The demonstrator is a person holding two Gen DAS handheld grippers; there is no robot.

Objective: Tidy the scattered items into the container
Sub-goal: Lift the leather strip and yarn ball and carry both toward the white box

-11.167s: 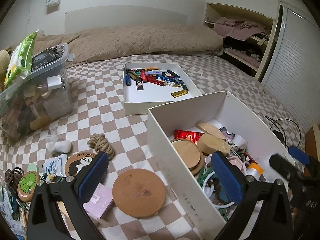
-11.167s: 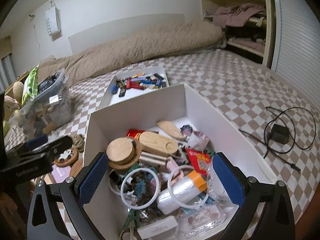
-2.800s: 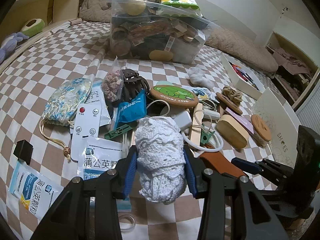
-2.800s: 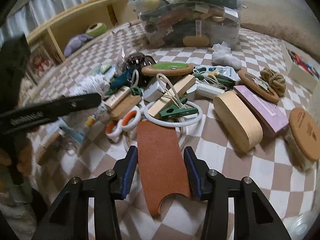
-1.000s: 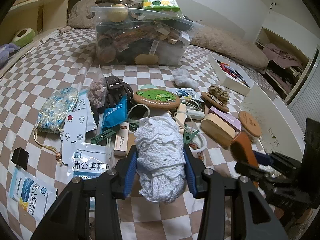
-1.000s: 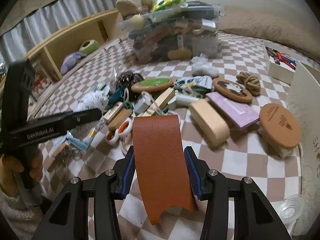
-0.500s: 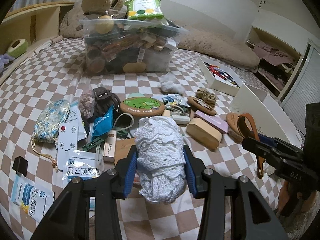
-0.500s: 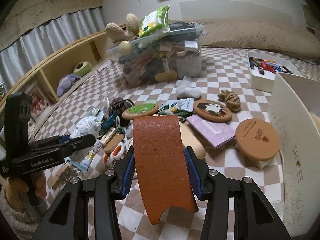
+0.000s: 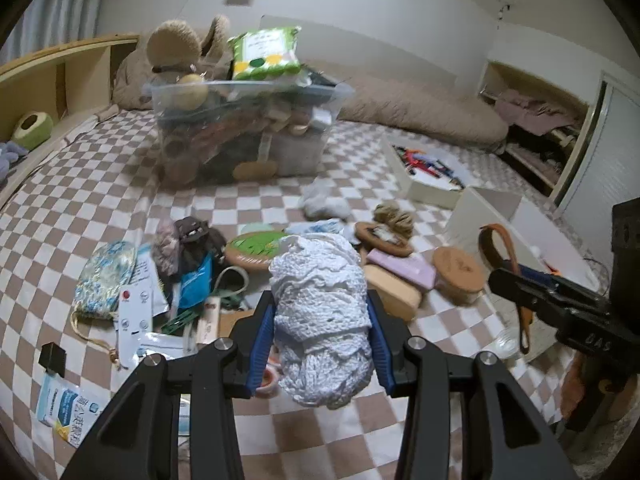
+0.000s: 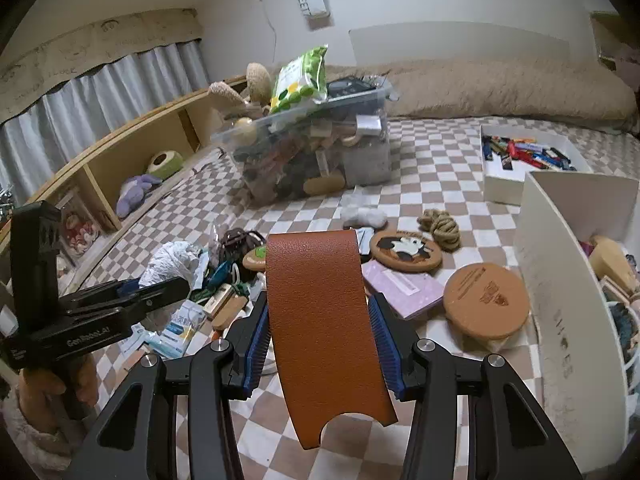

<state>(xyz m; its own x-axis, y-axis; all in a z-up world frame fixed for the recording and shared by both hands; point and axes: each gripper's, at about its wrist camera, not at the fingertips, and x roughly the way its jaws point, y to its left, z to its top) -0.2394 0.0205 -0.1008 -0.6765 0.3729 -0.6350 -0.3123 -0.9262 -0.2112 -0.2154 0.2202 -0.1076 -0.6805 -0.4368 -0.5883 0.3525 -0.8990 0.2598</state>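
**Both claws loaded, container not yet reached**

Your left claw [image 9: 322, 354] is pinching a bundle of white crocheted lace [image 9: 320, 312] between its blue pads; the bundle bulges above and below the pads and its lower end hangs free. Your right claw [image 10: 324, 344] is pinching a curved orange leather piece [image 10: 324, 320] by its two long edges, the notched end sagging toward the camera.

The white box [image 10: 560, 280], the container, stands to the right of the right claw and ahead of it, its near wall upright with items already visible inside. From the left claw it lies further off to the right, beyond the right claw.

Below and ahead of both claws, the checkered bed cover [image 9: 100, 200] carries the remaining scatter: a round cork coaster [image 10: 486, 300], a purple packet [image 10: 404, 282] and a rope knot [image 10: 440, 226], among others.

Risks, as judgement:
- The leather is held only by its edges and is flexed; it may spring out if you squeeze harder or jolt the claw.
- The hanging lace may snag on the box wall if you cross low.
- The two claws sit close together, so swinging both right at once could knock one against the other.
- The box looks well filled; a drop near the wall may spill back out.
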